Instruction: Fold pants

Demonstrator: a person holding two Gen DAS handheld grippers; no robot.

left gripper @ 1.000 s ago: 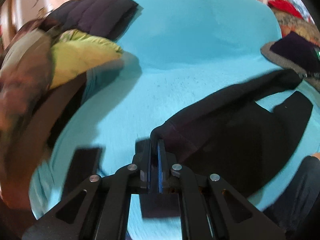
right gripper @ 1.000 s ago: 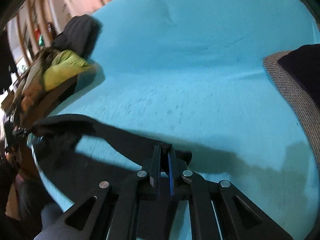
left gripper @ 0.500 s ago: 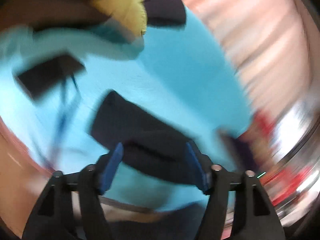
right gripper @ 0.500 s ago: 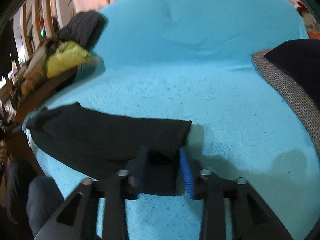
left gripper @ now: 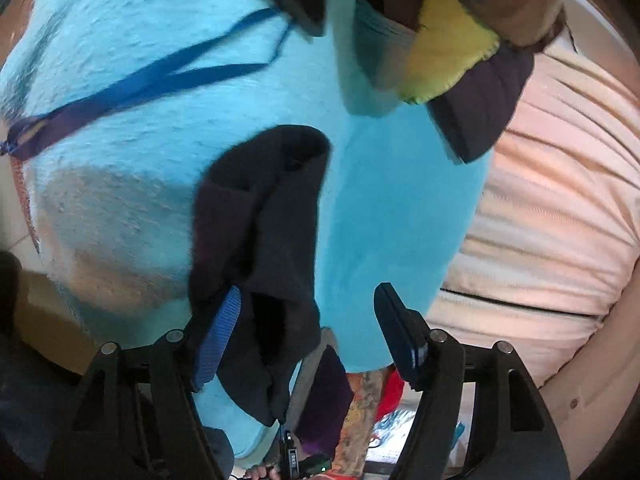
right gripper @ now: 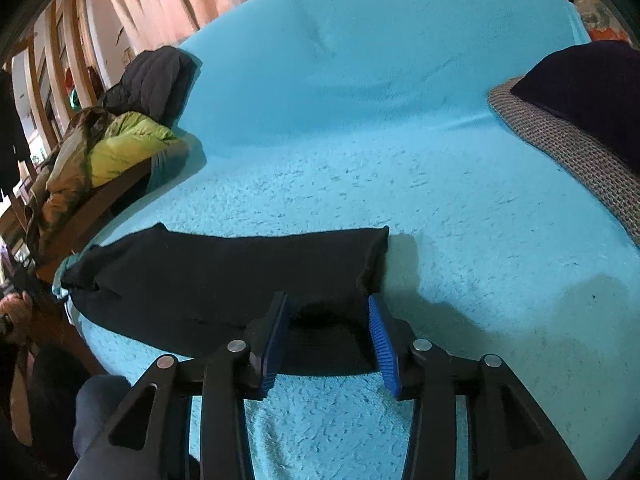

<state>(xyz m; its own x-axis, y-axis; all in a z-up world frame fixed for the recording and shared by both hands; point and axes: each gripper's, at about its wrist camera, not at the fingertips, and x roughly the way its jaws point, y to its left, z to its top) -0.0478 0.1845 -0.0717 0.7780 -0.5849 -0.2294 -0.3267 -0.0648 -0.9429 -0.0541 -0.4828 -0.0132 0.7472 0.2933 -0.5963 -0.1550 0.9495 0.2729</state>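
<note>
Seen from the left wrist, the left gripper [left gripper: 308, 320] now stands spread wide; a second ago its fingers were pinched on an edge of the black pants [left gripper: 260, 216], so it has let go. The view is also swung round and blurred, which suggests the hand is turning away, and the pants lie as a long dark strip on the turquoise blanket [left gripper: 128, 128], with one end bunched just beyond the blue pad. A blue strap [left gripper: 160, 76] trails across the blanket farther off, and a yellow-and-dark pile of clothes [left gripper: 452, 52] sits at the blanket's far edge. From the right wrist, the right gripper [right gripper: 328, 332] is likewise released, its jaws parted over the near right end of the pants [right gripper: 224, 276], where a second ago they were clamped on the cloth. The pants rest flat near the front edge of the blanket [right gripper: 400, 140], stretched toward its left edge. With both ends dropped, one fold looks laid down; I would guess another fold across the length comes next.
</note>
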